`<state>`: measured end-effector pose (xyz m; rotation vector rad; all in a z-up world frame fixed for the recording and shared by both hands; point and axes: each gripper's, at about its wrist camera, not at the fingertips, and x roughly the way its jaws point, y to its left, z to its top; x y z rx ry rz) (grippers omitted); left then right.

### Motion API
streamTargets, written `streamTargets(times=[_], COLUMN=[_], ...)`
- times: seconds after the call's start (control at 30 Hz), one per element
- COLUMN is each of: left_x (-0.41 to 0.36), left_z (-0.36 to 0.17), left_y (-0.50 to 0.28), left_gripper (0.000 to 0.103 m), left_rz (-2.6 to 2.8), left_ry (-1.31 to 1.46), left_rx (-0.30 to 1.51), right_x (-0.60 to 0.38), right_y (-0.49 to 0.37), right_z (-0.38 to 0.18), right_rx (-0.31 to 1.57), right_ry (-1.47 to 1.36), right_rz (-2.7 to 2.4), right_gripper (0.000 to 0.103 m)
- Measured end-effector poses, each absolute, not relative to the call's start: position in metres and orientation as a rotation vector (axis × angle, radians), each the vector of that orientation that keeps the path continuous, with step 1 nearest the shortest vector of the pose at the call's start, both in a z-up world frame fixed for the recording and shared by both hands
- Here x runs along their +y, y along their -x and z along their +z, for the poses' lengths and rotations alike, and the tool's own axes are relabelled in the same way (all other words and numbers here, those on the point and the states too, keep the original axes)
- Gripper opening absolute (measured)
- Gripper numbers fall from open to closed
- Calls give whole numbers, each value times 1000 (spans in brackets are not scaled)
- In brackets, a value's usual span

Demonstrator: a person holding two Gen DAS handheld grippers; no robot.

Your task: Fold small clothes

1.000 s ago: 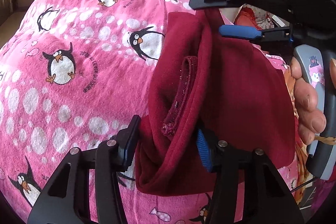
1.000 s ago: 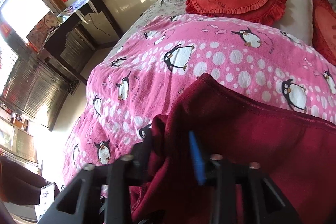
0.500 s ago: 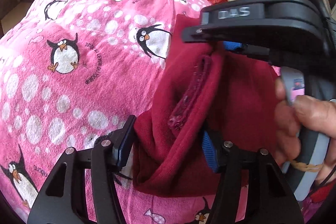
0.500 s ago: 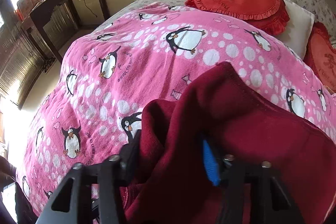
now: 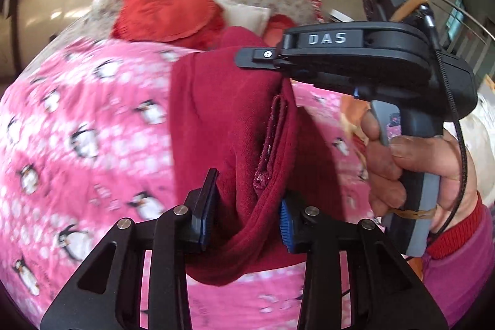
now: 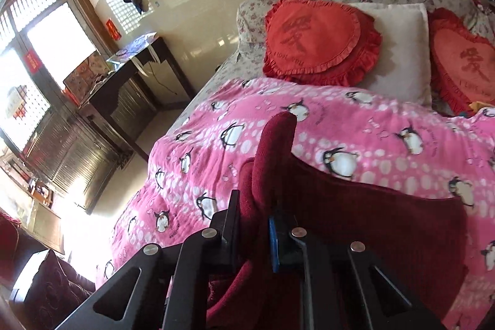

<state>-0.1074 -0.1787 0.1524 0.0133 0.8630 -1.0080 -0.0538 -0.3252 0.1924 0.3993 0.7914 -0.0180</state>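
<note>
A dark red fleece garment (image 5: 222,119) hangs stretched between both grippers above the pink penguin blanket (image 5: 77,113). My left gripper (image 5: 246,215) has a thick bunch of the cloth filling its jaws, which are closing and press on it. In the left wrist view my right gripper (image 5: 278,67), held by a person's hand (image 5: 402,163), pinches the garment's far upper end. In the right wrist view the right gripper (image 6: 253,225) is closing tight on a fold of the garment (image 6: 371,221), and a tuft sticks up past its fingertips.
The blanket (image 6: 216,150) covers a bed. Two red heart cushions (image 6: 312,42) and a white pillow (image 6: 399,51) lie at its head against floral bedding. A dark desk (image 6: 130,82) stands by the wall left of the bed, under bright windows.
Both grippers have risen with the garment, lifting it off the blanket. Their jaws have narrowed on the cloth. The views now take in the pillows and the wall.
</note>
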Motion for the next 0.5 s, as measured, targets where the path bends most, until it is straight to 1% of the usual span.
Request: streamTargets(times=[0.13, 0.2, 0.27, 0.33, 0.4, 0.43, 0.47, 0.5], left_x=[-236, -262, -287, -304, -307, -306, -300, -291], left_z=[146, 134, 120, 110, 116, 122, 131, 140], left_y=[144, 158, 177, 188, 198, 201, 201, 199], left_gripper=[34, 34, 34, 37, 38, 41, 46, 54], left_rz=[-1089, -1117, -1143, -1152, -1167, -1180, -1205, -1228], left_ry=[-86, -133, -194, -282, -339, -348, -340, -321], left_rx=[870, 882, 900, 920, 902, 888, 878, 881], right_x=[-384, -414, -441, -466, -486, -492, -495, -495], right_y=[108, 131, 155, 169, 180, 185, 191, 194], right_z=[201, 193, 177, 152, 124, 114, 112, 115], right_rx=[770, 774, 785, 816, 851, 849, 835, 818], right_ry=[-406, -432, -458, -490, -541, -576, -602, -613], right_rz=[-117, -180, -252, -321, -355, -353, -352, -353], right_gripper=[14, 13, 12, 12, 12, 13, 14, 20])
